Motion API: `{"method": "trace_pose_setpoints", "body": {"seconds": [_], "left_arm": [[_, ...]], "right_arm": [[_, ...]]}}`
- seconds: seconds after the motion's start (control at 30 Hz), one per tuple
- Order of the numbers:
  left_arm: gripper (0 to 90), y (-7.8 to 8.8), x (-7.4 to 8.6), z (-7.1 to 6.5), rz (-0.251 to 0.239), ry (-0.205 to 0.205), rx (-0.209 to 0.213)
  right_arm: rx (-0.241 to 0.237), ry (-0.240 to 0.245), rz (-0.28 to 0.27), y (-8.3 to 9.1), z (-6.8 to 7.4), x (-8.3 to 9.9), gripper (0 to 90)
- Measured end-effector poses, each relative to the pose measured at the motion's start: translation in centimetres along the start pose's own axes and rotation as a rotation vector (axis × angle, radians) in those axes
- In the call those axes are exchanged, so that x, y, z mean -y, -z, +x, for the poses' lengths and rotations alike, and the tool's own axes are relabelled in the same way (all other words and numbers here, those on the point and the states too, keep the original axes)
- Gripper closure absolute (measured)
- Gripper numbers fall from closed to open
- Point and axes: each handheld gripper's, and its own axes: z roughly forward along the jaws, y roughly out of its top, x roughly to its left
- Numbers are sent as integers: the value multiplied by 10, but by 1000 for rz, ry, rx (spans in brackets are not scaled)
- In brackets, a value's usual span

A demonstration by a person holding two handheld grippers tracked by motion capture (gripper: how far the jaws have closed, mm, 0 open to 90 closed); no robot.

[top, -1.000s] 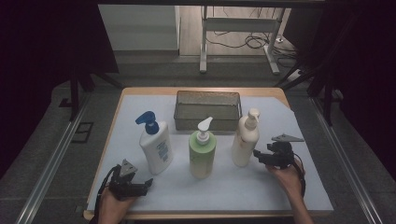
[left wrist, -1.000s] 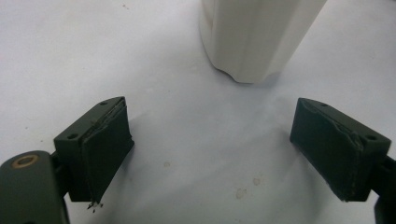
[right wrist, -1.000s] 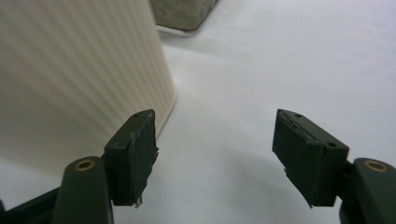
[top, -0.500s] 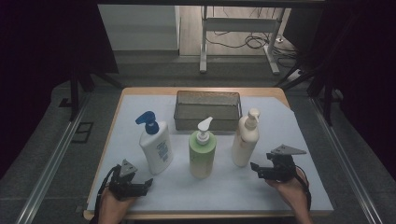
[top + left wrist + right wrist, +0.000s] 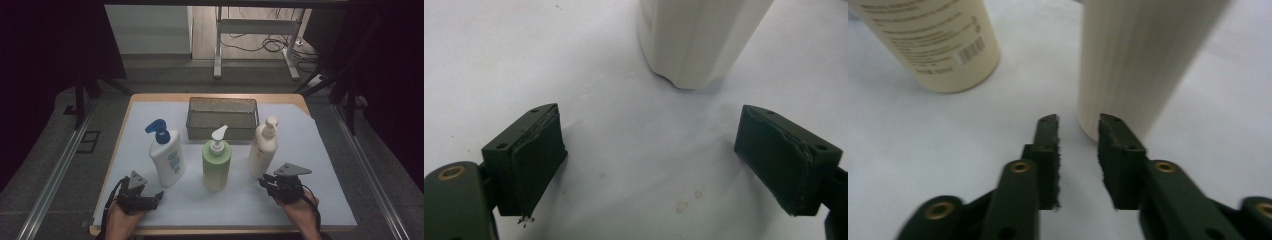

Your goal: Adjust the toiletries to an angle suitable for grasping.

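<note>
While the left gripper [image 5: 157,196] waits wide open, the right gripper [image 5: 263,181], its empty jaws just narrowed to a slit, sits beside the cream plastic pump bottle [image 5: 263,148] upright before the mesh basket [image 5: 222,119]; re-opening seems needed next.

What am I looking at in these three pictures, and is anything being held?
A person sits at a table covered with a white sheet and holds hand-operated tongs in each hand. The high view looks down from above: the left tongs at lower left, the right tongs at lower right. The other two pictures come from cameras riding on the tongs themselves.

On the sheet stand a white pump bottle with a blue top, a green pump bottle with a white top and a cream pump bottle; behind them sits a grey mesh basket.

Nothing is held. The left jaws stand wide open; the right jaws have just been closing, with an empty narrow gap.
</note>
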Motion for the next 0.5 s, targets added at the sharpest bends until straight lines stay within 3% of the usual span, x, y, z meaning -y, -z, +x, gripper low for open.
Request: {"method": "trace_pose_setpoints", "body": {"seconds": [0.17, 0.5], "left_arm": [[122, 0, 0, 0, 0, 0, 0], [122, 0, 0, 0, 0, 0, 0]], "right_arm": [[15, 34, -3, -9, 13, -6, 894], [101, 49, -16, -35, 27, -17, 897]]}}
